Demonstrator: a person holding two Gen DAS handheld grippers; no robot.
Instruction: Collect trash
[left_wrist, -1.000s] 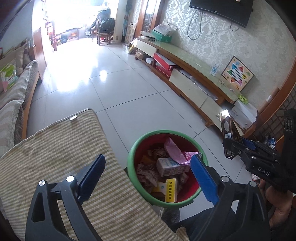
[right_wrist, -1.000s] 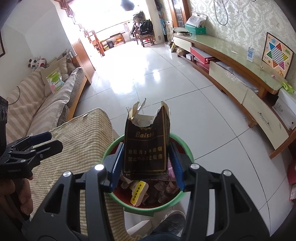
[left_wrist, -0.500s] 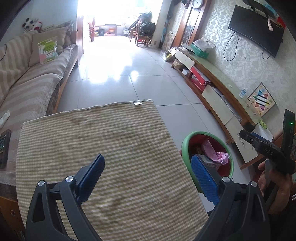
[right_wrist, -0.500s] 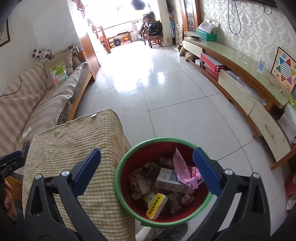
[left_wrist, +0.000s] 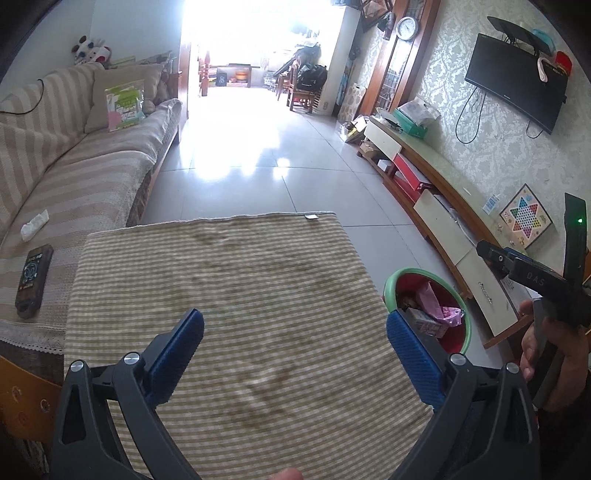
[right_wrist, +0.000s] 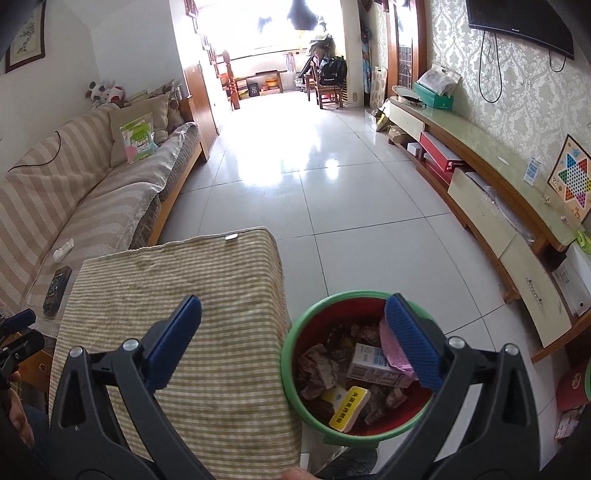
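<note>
You are working in a home living room. A long sofa (left_wrist: 74, 155) under striped covers lines one wall; opposite, a wall-mounted television (left_wrist: 515, 86) hangs above a low media cabinet (right_wrist: 491, 206). A wall clock (left_wrist: 407, 28), a plush toy (right_wrist: 105, 93) and glossy floor tiles (right_wrist: 332, 192) confirm domestic use.

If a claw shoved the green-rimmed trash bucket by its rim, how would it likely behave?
The trash bucket would probably slide on the glossy floor tiles rather than grip. It looks like thin plastic holding mostly crumpled wrappers and a small carton, so likely light. A high push at the rim might tip it, though its width should help steady it.
</note>
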